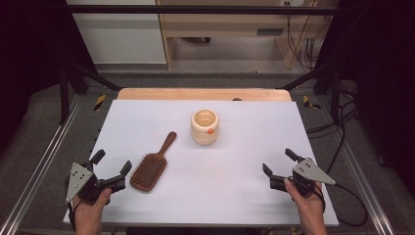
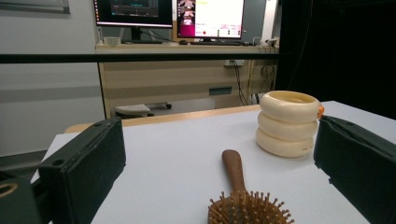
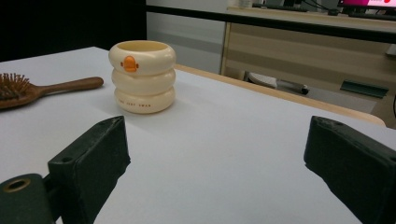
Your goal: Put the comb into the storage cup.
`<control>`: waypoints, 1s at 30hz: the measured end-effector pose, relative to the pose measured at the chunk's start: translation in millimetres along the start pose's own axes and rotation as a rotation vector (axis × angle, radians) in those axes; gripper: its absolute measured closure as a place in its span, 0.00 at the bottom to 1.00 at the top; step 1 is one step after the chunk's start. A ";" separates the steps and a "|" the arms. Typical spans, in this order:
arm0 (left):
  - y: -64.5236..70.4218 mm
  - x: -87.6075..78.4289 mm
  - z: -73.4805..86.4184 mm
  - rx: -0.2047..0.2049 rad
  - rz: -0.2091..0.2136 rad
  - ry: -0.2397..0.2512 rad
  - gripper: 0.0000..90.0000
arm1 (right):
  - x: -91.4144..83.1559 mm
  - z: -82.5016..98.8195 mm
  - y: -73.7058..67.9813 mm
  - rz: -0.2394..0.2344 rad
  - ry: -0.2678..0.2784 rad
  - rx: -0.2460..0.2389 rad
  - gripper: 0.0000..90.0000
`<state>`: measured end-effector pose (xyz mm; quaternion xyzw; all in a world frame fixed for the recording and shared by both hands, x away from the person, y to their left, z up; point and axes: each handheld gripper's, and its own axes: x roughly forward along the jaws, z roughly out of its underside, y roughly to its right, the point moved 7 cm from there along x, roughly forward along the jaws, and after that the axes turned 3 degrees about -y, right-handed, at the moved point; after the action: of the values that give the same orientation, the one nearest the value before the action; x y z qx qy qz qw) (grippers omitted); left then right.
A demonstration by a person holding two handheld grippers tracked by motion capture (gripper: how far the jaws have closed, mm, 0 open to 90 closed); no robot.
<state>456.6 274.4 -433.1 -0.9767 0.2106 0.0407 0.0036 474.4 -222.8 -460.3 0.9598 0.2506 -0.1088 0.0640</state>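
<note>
High view shows the work at its very start, as far as I can judge: nothing is held, lifted or placed. The left tongs hover near the front left corner of the white counter, jaws spread wide and empty, with the person's left hand gripping the handle behind them. The right tongs sit near the front right edge, jaws equally wide apart and holding nothing.

The wooden hairbrush lies flat on the counter, bristles up, its head just beside the left tongs and its handle pointing away toward the middle. In the left gripper view the hairbrush lies straight ahead between the two black jaws, untouched, which suggests it is the thing about to be picked up.

The cream cup, shaped like three stacked rings with a small orange mark on its side, stands upright near the counter's centre, well apart from both tongs and a short way beyond the brush handle. In the right gripper view the cup stands ahead and to the left, with the brush handle reaching toward it but not touching.

What seems left is everything: closing on the brush, lifting it, and likely standing it in the cup. The cup looks empty from above.
</note>
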 end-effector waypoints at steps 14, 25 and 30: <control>0.0 -1.4 5.3 0.005 -0.005 -0.048 0.15 | 0.6 2.9 0.6 0.004 -0.019 0.006 0.08; -12.7 -0.2 22.4 0.037 0.012 -0.170 0.46 | 0.5 3.8 1.1 0.007 -0.024 0.005 0.08; -13.8 -0.1 28.7 0.062 0.035 -0.228 0.60 | 0.4 4.0 0.9 0.007 -0.026 0.005 0.08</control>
<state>460.0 287.8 -461.8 -0.9613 0.2270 0.1452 0.0568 474.4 -224.1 -464.1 0.9594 0.2463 -0.1215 0.0651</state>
